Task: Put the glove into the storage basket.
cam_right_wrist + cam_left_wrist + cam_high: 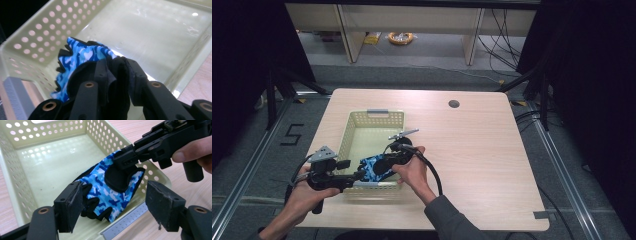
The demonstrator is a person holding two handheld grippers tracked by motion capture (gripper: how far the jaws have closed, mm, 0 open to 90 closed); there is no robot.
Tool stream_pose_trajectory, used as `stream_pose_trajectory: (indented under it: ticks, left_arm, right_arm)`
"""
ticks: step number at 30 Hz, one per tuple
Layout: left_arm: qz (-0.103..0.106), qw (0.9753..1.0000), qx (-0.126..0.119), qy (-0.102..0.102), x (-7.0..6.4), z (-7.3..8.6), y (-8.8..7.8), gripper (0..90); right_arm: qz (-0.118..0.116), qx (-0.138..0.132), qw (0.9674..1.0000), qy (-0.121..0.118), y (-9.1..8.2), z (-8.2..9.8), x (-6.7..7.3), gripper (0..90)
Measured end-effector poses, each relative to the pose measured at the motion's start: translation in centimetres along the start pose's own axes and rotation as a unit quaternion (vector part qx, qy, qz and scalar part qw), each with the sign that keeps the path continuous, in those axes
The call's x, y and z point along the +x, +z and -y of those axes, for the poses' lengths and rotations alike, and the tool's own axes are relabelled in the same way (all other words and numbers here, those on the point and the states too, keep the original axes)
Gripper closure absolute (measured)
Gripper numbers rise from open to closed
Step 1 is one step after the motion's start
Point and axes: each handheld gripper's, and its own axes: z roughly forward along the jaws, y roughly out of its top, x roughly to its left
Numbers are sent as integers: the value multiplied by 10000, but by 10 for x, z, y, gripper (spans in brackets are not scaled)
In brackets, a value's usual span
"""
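While right gripper (117, 72) pinches glove (105, 192), left gripper (115, 205) gapes over basket (25, 162).

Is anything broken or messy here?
Slightly: the left claw has frayed, chipped pads. The blue camo glove hangs crumpled over the basket, pinched by the right claw.

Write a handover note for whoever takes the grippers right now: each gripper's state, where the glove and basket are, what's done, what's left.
Left gripper: open, jaws apart beside the glove, not gripping it.
Right gripper: clamped on the black cuff of the blue camouflage glove.
Glove: held over the near end of the cream basket, not yet lying on its floor.
Done: glove carried over the basket.
Left: likely lower it in and release.
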Motion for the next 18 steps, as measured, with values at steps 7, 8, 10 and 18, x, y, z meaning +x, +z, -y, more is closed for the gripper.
stream_pose_trajectory:
  ticks: [7,8,10,18]
  left_arm:
    - [47,9999,69,101,-3,0,3,297]
    - [69,9999,51,98,-4,0,4,297]
    - [72,9999,77,132,-5,-1,3,296]
    - [96,9999,-40,90,-8,-3,6,293]
  right_arm:
    - [356,13,9990,-266,1,-3,5,601]
    - [340,-69,9991,-241,0,-4,5,602]
    - [304,-110,9992,-251,-4,-7,5,583]
    - [85,-410,9986,-308,-20,-12,3,538]
